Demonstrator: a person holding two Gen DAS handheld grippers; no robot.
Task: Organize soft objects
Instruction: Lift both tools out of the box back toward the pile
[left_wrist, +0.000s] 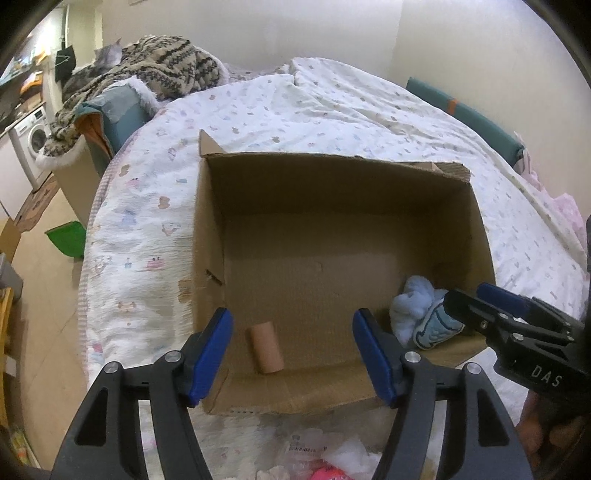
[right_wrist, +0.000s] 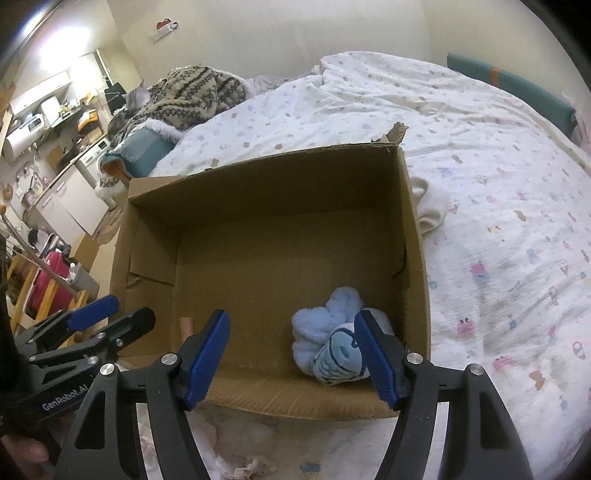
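Note:
An open cardboard box (left_wrist: 332, 206) sits on a bed with a printed white quilt (left_wrist: 147, 206). A tan roll (left_wrist: 265, 347) lies on the box floor at the near left, and a light-blue plush bundle (left_wrist: 417, 314) fills the near right corner. My left gripper (left_wrist: 291, 354) hovers open above the near edge, over the roll, with nothing between its pads. My right gripper (right_wrist: 291, 354) is open too, just above the blue plush bundle (right_wrist: 328, 325), which sits by its right finger, not pinched. Each gripper shows in the other's view: the right gripper (left_wrist: 469, 297) and the left gripper (right_wrist: 110, 314).
A white cloth (right_wrist: 430, 206) lies on the quilt beside the box's right wall. Loose white and pink soft items (left_wrist: 332, 469) lie in front of the box. A patterned knit blanket (left_wrist: 166, 70) is piled at the far left. The floor with a green dustpan (left_wrist: 68, 238) drops off left.

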